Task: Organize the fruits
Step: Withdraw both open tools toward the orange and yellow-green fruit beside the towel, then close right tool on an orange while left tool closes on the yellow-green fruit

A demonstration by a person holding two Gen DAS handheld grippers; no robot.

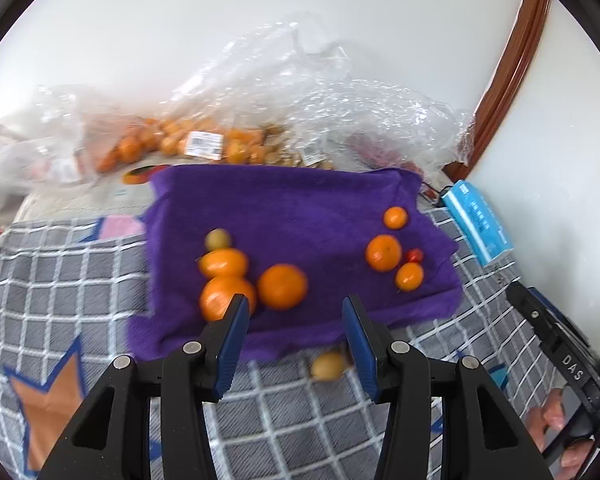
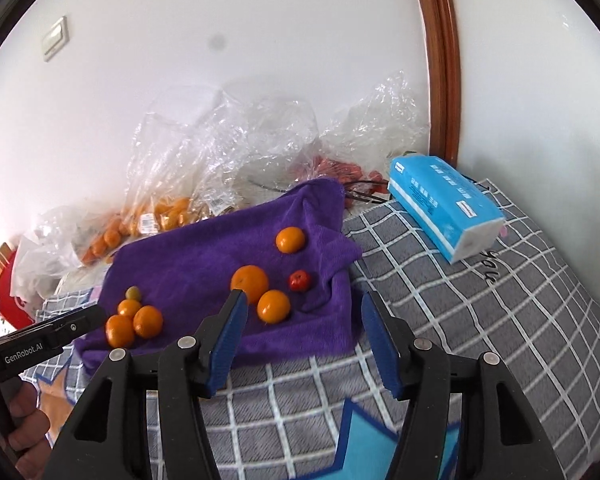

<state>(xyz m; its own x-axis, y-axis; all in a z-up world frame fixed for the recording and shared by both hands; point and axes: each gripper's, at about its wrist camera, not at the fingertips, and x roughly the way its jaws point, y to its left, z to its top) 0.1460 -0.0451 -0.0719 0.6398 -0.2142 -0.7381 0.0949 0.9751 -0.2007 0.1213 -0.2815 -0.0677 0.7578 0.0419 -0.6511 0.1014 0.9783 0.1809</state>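
I have both grippers pulled back over the checked bedcover (image 1: pixel 60 264), each pointing down and forward at the purple towel (image 1: pixel 300 208) where the fruit lies.

My left gripper (image 1: pixel 296 312) has its fingers partly apart with nothing between the pads. The one stray piece is a small yellow-green fruit (image 1: pixel 328 366) sitting off the towel on the bedcover, just past the towel's near edge. It lies below and slightly right of the gap, tucked against the inner side of the right finger (image 1: pixel 360 336) and nearer to me than the fingertips. So to reach it I judge I would have to draw back and drop, not push forward. It is roundish, with no long axis to line up.

On the towel, the left group of three oranges (image 1: pixel 282 286) and another small green fruit (image 1: pixel 218 239) sits just ahead of my left fingertips. The right group of three oranges (image 2: pixel 274 306) and a small red fruit (image 2: pixel 299 280) sits just ahead of the right gripper (image 2: pixel 300 312), whose fingers are moderately apart and empty.

The stray does not show in the right wrist view, so I cannot place it from that side. I judge my left hand the nearer.

Bags of fruit (image 1: pixel 204 144) lie behind the towel.
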